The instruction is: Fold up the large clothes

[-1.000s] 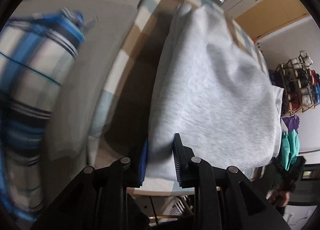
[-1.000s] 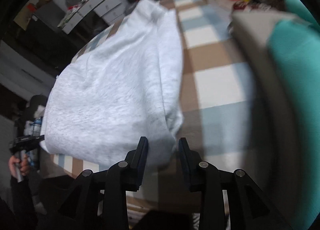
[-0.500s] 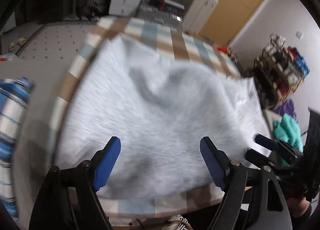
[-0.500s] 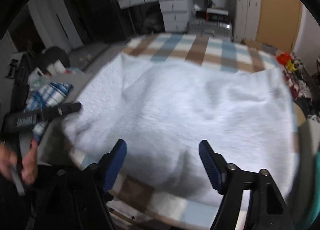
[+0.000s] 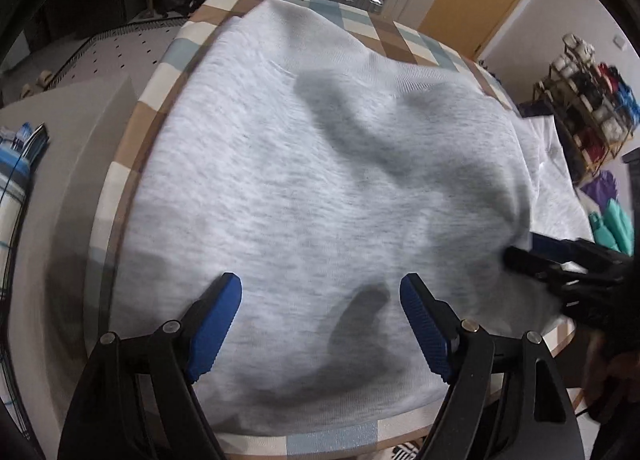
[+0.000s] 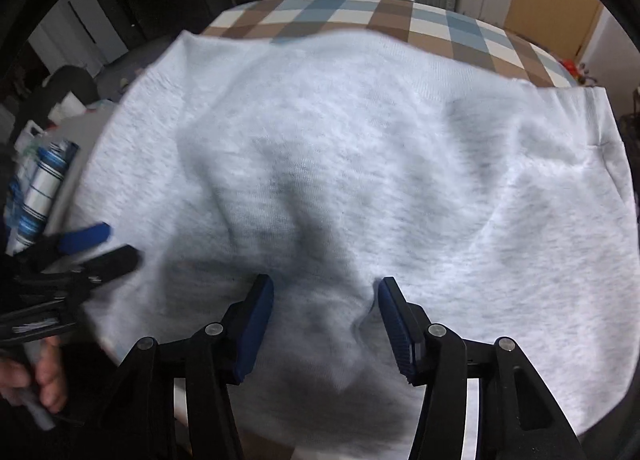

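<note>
Grey sweatshirt (image 5: 320,164) lies spread on the checked table (image 5: 168,72), covering most of it; still rumpled, with a raised ridge running through the middle and its near hem hanging at the table's front edge.

Step in hand, as I judge it: between folds, both tongs empty and lining up for a fresh grasp on the near hem.

Left tongs (image 5: 320,324): spread wide, nothing pinched, hovering over the sweatshirt's near-left part; cloth shows between the pads but they don't press it.

Right tongs (image 6: 326,326): about half spread and closing, over the sweatshirt's near hem by a small pucker; fabric lies between the pads, no contact I can make out.

Each tongs shows up in the other's view, at opposite sides of the sweatshirt's front edge.

Next move likely calls for dropping both tongs onto the hem, pinching a single layer each, then lifting evenly so the ridge flattens instead of doubling under.

Striped blue cloth (image 6: 38,188) sits left of the sweatshirt, off the table.
</note>
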The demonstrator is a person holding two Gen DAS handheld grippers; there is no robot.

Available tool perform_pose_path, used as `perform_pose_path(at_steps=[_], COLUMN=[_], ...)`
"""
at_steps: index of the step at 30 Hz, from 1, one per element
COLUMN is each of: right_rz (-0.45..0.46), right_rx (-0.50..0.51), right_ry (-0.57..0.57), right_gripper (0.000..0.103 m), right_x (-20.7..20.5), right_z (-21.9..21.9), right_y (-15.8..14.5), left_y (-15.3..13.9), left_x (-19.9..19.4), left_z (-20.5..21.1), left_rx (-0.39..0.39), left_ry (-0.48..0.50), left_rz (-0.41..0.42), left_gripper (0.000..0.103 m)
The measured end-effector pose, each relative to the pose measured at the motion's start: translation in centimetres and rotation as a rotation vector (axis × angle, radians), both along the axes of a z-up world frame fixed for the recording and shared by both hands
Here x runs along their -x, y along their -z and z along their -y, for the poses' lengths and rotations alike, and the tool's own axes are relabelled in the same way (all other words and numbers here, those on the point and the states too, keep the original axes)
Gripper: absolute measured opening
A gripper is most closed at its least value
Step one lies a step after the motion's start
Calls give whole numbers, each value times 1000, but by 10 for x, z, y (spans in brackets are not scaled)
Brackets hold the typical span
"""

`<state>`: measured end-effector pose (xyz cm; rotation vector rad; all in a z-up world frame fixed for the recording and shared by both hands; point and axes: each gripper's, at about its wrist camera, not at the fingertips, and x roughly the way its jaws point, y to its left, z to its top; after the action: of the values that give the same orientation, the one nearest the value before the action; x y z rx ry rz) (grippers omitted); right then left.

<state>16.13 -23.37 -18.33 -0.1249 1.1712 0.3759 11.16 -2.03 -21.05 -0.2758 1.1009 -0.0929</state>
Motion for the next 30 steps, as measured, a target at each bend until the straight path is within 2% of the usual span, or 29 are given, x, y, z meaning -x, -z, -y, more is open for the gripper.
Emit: perform_pose_path(at_steps=[3,5,6,7,8,9,10,11,13,14,15,17,21,22,23,26,28,30], right_rz=[131,148,131,89,54,21,-3,-20,-81,-81,-17,-28,-81,-69,-51,-32,-45,-72], right_rx=[-51,-63,-66,-63,-57,-49,-34,10,142,183,205,225,113,61,20,-91,-116,-70], right_ry=[14,14,13,14,17,16,14,12,-6,-8,-24,-27,1,8,3,-64,-119,-186], right_gripper=[52,51,43,34,17,12,12,12,1,0,0,0,0,0,6,6,6,7], right_x=[-7,-21,-31,-46,-57,-68,-77,-83,-89,-90,-90,-91,-94,-87,-80,-41,-16,7], right_z=[6,2,-2,-9,-15,-24,-32,-40,-53,-56,-62,-65,-45,-34,-28,-9,-6,-8], right_y=[-45,-58,-57,-50,-43,-34,-23,-10,26,39,38,38,25,12,2,-27,-34,-25], left_y=[1,0,-1,1,1,2,3,3,5,5,5,4,4,4,4,6,6,8], left_x=[14,14,13,13,11,11,9,9,6,6,8,7,3,3,2,3,4,3], left_z=[-6,-6,-6,-4,0,-1,1,1,4,5,5,7,13,14,14,15,17,19], left_rx=[42,57,61,63,63,60,48,38,20,13,7,-12,-39,-43,-46,-54,-65,-75], left_ry=[-24,-32,-33,-35,-34,-32,-32,-30,-25,-21,-17,-13,7,14,16,13,15,17], left_rz=[4,3,2,2,3,4,3,1,1,5,8,10,10,11,10,6,4,3], left_gripper=[78,78,78,78,78,78,78,78,78,78,78,78,78,78,78,78,78,78])
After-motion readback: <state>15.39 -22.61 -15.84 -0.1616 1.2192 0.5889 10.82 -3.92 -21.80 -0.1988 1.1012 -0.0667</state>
